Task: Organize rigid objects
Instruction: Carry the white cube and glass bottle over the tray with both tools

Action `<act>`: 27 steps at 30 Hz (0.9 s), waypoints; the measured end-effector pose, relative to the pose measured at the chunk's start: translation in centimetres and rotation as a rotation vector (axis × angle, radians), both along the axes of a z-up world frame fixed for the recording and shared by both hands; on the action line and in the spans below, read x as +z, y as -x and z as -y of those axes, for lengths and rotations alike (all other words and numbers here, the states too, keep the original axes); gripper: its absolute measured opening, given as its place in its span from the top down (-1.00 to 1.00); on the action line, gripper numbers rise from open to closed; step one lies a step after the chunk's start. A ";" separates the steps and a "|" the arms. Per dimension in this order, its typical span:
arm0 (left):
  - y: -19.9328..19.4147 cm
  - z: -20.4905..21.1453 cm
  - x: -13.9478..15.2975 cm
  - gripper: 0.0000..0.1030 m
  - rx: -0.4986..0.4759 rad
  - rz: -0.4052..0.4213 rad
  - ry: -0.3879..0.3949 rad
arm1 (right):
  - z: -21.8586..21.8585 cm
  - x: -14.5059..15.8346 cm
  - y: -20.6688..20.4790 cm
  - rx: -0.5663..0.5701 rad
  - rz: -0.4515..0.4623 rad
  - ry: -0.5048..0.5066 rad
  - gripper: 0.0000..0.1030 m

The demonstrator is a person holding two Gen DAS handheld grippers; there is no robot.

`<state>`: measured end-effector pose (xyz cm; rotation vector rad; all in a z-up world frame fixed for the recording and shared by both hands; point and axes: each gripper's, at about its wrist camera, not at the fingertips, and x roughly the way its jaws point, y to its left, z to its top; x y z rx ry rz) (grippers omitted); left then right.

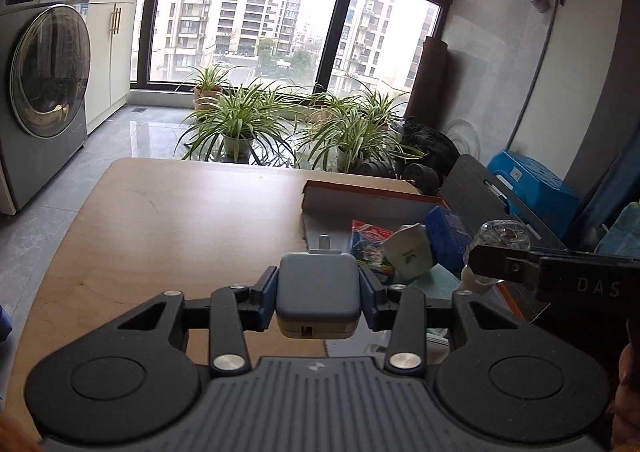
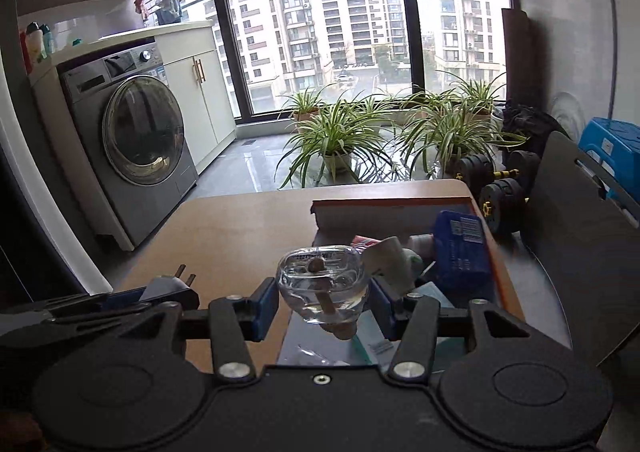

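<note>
The box [image 2: 404, 208] interior is largely hidden behind the clear bottle [image 2: 322, 282] and clutter.

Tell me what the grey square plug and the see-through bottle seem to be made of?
The grey plug looks like matte moulded plastic: even, dull surface and rounded corners, with metal prongs showing in the right wrist view. The see-through bottle is clear and glossy, with bright reflections; glass or hard plastic, I cannot tell which.

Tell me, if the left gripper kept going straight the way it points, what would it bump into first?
Probably the bare wooden tabletop. The left gripper, shut on a grey square plug adapter, points down past the left edge of the shallow orange-rimmed box, though depth is hard to judge.
</note>
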<state>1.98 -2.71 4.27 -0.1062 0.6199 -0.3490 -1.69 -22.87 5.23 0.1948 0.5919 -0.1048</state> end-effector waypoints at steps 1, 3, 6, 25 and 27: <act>0.3 0.6 0.1 0.18 -0.012 0.001 0.003 | 0.4 0.0 0.8 -0.015 0.002 0.007 -0.18; 0.8 1.6 0.3 0.18 -0.034 0.005 0.009 | 1.3 0.1 2.0 -0.042 0.007 0.014 -0.18; 1.1 3.1 0.2 0.18 -0.065 0.015 -0.001 | 2.7 0.1 3.8 -0.076 0.015 0.007 -0.18; 2.0 7.4 -0.1 0.18 -0.115 0.019 -0.039 | 4.8 -1.3 5.7 -0.112 0.008 -0.019 -0.18; 2.1 7.3 0.0 0.18 -0.111 0.018 -0.041 | 4.7 -1.2 5.6 -0.109 0.008 -0.018 -0.18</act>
